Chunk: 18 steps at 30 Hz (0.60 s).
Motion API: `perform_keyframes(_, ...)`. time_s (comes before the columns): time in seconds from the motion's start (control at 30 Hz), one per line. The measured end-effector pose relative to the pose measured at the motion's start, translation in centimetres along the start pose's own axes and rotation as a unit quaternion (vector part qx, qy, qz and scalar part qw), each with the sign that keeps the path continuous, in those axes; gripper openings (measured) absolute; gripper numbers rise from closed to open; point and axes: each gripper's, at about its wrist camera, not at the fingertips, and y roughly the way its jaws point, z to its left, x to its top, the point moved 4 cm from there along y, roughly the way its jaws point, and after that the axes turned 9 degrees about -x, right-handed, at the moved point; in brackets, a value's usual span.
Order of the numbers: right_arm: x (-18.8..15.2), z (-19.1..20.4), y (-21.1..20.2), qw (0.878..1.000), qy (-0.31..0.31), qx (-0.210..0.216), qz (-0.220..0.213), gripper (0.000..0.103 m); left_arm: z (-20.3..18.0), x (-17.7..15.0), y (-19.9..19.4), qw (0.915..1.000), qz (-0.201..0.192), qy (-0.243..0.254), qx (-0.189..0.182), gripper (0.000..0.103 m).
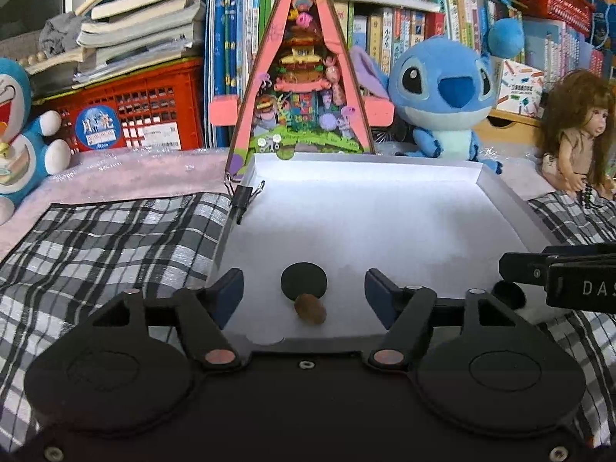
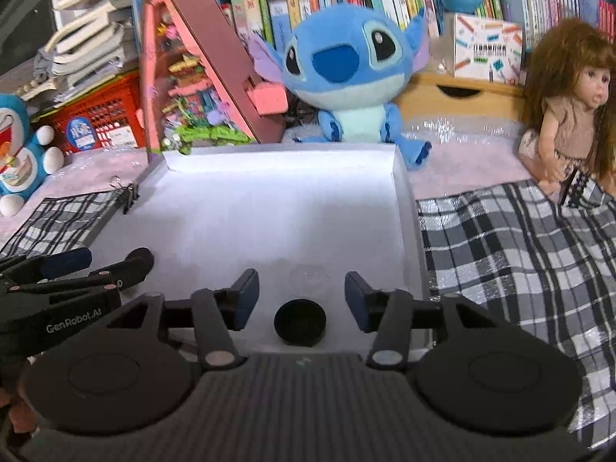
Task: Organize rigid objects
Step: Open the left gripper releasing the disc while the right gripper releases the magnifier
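Left claw (image 1: pixel 304 288) released, fingers spread wide; a black disc (image 1: pixel 304 279) with a brown stub (image 1: pixel 310 309) touching its near side lies between them, untouched, near the white tray's (image 1: pixel 385 208) near edge. Right claw (image 2: pixel 302 300) released too; a black round cap (image 2: pixel 300 321) sits between its fingers, clear of both, by the tray's near right corner. Tray rests on checked cloth (image 1: pixel 115 238). Blue plush (image 2: pixel 346 77) beyond the far edge.

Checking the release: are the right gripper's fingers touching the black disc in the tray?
Apart. The right wrist view shows the right gripper open, white tray floor visible between each finger and the black disc.
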Motion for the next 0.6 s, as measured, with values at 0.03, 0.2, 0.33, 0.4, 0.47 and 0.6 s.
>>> perform_keyframes(0.03, -0.1, 0.0, -0.4, 1.000, -0.002, 0.001, -0.005, 0.068, -0.1, -0.1, -0.5, 1.0000, -0.003, 0.002, -0.002, 0.072)
perform_keyframes(0.2, -0.7, -0.2, -2.7, 0.999, -0.014, 0.010, -0.033, 0.076, -0.6, -1.0, -3.2, 0.9998, -0.017, 0.012, -0.007, 0.076)
perform_keyframes(0.33, -1.5, -0.1, -4.4, 0.998, -0.033, 0.018, -0.053, 0.081, -1.0, -1.8, -5.2, 0.9994, -0.025, 0.015, -0.016, 0.077)
perform_keyframes(0.4, -1.9, 0.1, -5.4, 0.997, -0.039, 0.022, -0.063, 0.084, -1.2, -2.3, -6.2, 0.9993, -0.029, 0.014, -0.020, 0.078)
perform_keyframes(0.47, -2.4, 0.0, -6.3, 0.996, -0.045, 0.027, -0.071, 0.085, -1.4, -3.1, -7.1, 0.9991, -0.029, 0.016, -0.026, 0.079)
perform_keyframes(0.6, -3.3, -0.1, -7.8, 0.994, -0.053, 0.032, -0.084, 0.087, -1.7, -4.6, -8.6, 0.9990, -0.026, 0.024, -0.027, 0.079)
